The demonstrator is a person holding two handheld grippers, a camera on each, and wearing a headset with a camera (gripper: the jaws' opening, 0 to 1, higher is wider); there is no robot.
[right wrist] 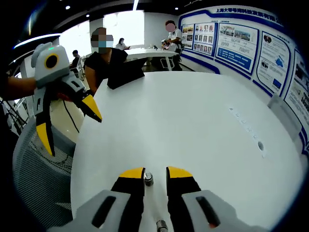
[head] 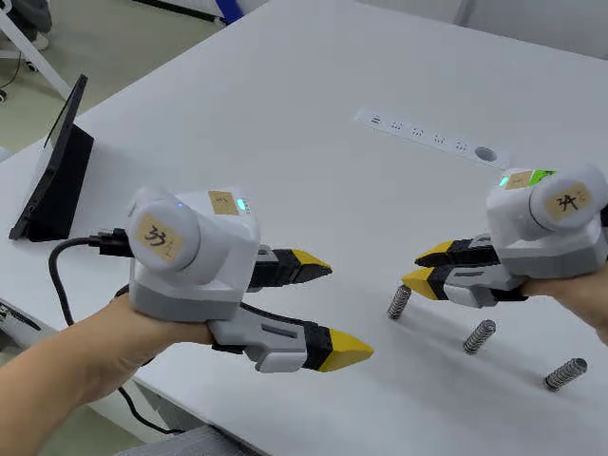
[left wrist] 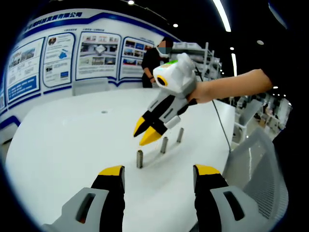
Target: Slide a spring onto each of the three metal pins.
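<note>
While the left tool (head: 349, 312) hangs wide open and empty over the bench (head: 285, 142), the right tool (head: 409, 269) hovers with its jaws slightly parted, gripping nothing, just above the end one of three springs (head: 479, 336) standing in a row on the bench.

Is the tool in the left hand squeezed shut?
No, the left tool stands wide open, its yellow tips far apart with nothing between them.
</note>
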